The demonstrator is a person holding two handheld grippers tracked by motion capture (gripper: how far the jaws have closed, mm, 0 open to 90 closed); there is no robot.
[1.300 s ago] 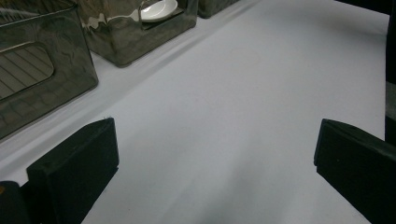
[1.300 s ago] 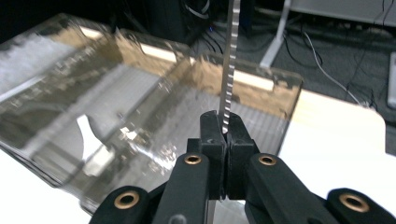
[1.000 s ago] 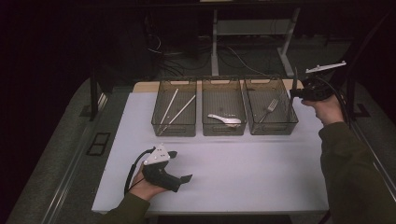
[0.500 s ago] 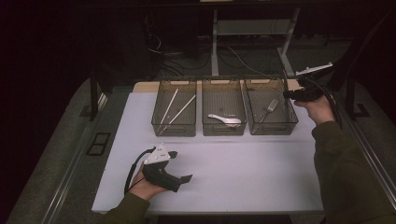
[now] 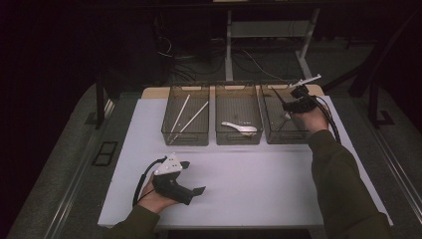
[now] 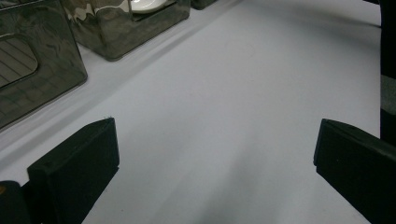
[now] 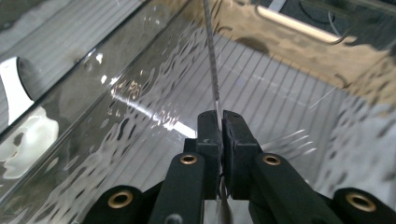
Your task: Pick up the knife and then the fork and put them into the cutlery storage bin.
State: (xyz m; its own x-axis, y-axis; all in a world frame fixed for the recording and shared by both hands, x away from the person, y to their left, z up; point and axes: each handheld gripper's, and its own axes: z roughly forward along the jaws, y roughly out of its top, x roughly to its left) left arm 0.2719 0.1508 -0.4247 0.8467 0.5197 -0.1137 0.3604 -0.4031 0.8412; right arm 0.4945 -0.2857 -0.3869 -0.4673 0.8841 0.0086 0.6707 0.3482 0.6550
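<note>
A flat white table (image 5: pixel 278 184) stands in a dark room. The right gripper (image 7: pixel 219 122) pinches a thin metal fork (image 7: pixel 211 56); the left gripper (image 6: pixel 215 158) is wide open, holding nothing.

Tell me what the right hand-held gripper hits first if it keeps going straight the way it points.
Probably the ribbed floor of the right-hand bin. The right hand-held gripper, shut on a thin metal utensil, points down into that bin; the utensil's far end would likely touch first, though depth is hard to judge.

Left gripper (image 5: pixel 198 190) rested low, jaws wide apart; right gripper (image 7: pixel 220 122), forearm outstretched, jaws pinched together, having opened a touch.
</note>
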